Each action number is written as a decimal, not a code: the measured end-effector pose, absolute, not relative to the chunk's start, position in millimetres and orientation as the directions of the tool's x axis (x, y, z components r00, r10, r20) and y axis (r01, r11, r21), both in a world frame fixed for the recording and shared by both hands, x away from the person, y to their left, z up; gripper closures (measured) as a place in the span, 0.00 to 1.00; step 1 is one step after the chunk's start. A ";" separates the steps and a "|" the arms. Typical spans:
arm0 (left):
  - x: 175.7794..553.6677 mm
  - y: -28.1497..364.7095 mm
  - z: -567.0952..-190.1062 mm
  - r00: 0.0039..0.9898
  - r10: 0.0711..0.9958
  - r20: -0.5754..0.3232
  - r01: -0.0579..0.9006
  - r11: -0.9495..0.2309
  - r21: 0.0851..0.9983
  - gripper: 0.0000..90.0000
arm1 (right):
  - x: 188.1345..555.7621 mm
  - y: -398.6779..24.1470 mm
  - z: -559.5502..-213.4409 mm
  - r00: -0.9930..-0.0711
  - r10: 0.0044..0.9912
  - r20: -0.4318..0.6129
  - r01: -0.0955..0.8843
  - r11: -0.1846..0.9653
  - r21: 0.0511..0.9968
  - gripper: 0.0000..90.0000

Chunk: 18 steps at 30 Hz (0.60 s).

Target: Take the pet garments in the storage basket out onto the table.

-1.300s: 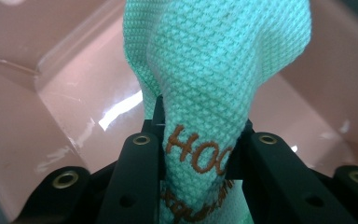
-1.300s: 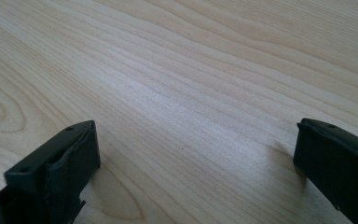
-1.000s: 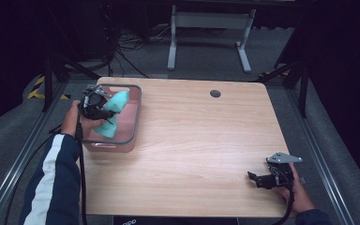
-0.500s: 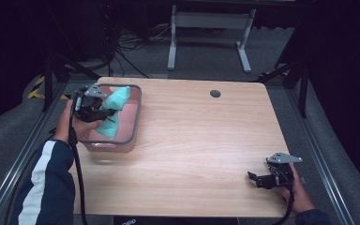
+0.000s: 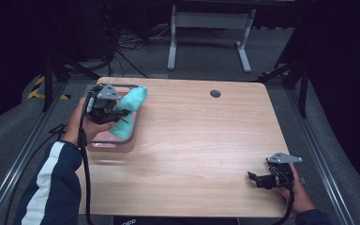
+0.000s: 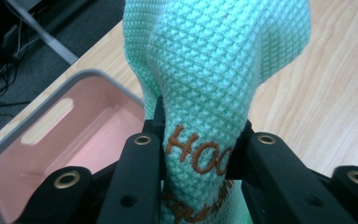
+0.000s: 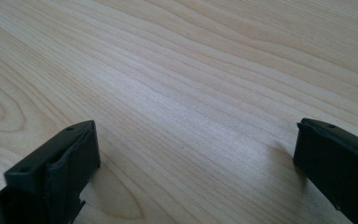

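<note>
Light wooden table standing on grey floor against a dark background, a metal stand sitting beyond its far edge. Pink bin with grey rim resting at the table's left edge. Left gripper hovering over the bin, its jaws clamping a mint-green knitted cloth bearing brown embroidered lettering; the cloth is hanging above the bin's right side. Right gripper resting near the table's front right corner, its jaws standing wide apart over bare wood.
</note>
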<state>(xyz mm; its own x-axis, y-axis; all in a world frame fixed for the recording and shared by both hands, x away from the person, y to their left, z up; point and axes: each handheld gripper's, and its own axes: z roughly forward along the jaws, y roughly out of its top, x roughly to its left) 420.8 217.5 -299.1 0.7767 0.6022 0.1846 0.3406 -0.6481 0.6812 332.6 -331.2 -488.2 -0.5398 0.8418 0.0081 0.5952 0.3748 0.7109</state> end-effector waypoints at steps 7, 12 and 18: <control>418.0 192.6 -296.1 0.813 0.547 0.202 0.292 -0.681 0.672 0.82 | 332.6 -331.2 -488.2 -0.540 0.842 0.008 0.595 0.375 0.711 0.01; 418.6 175.0 -298.7 0.832 0.517 0.200 0.273 -0.697 0.664 0.82 | 332.6 -331.2 -488.2 -0.540 0.842 0.008 0.595 0.375 0.711 0.01; 420.4 155.0 -304.4 0.854 0.485 0.191 0.256 -0.709 0.657 0.82 | 332.6 -331.1 -488.2 -0.540 0.842 0.008 0.595 0.375 0.711 0.01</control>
<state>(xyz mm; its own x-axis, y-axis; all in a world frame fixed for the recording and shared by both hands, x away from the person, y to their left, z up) 420.4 155.0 -304.4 0.8536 0.4847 0.1912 0.2555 -0.7092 0.6571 332.6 -331.1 -488.2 -0.5396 0.8419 0.0084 0.5953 0.3745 0.7109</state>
